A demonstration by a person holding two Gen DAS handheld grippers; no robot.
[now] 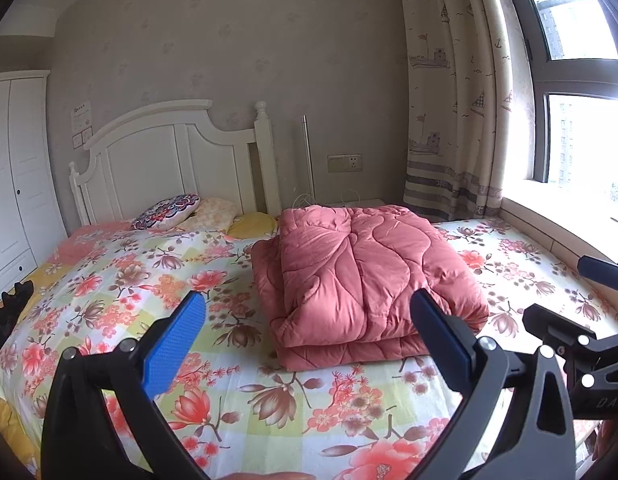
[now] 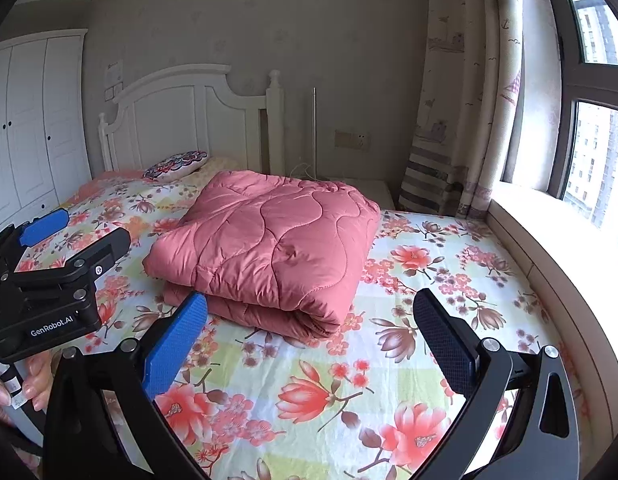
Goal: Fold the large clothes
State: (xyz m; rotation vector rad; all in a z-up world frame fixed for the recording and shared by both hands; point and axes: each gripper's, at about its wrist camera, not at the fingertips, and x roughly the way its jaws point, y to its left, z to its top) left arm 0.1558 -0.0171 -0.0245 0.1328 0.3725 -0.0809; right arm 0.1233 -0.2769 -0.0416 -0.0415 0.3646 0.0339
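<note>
A pink quilted comforter (image 1: 365,276) lies folded into a thick rectangular stack on the floral bed sheet (image 1: 237,400); it also shows in the right wrist view (image 2: 269,248). My left gripper (image 1: 309,312) is open and empty, held above the sheet just in front of the stack's near edge. My right gripper (image 2: 311,316) is open and empty, in front of the stack's near right corner. The right gripper's body shows at the right edge of the left wrist view (image 1: 581,344); the left gripper's body shows at the left of the right wrist view (image 2: 49,280).
A white headboard (image 1: 169,160) and patterned pillows (image 1: 167,211) are at the far end of the bed. A white wardrobe (image 1: 13,176) stands left. A curtain (image 1: 453,92), window ledge (image 2: 557,232) and white nightstand (image 2: 373,190) are on the right. A dark item (image 1: 13,300) lies at the bed's left edge.
</note>
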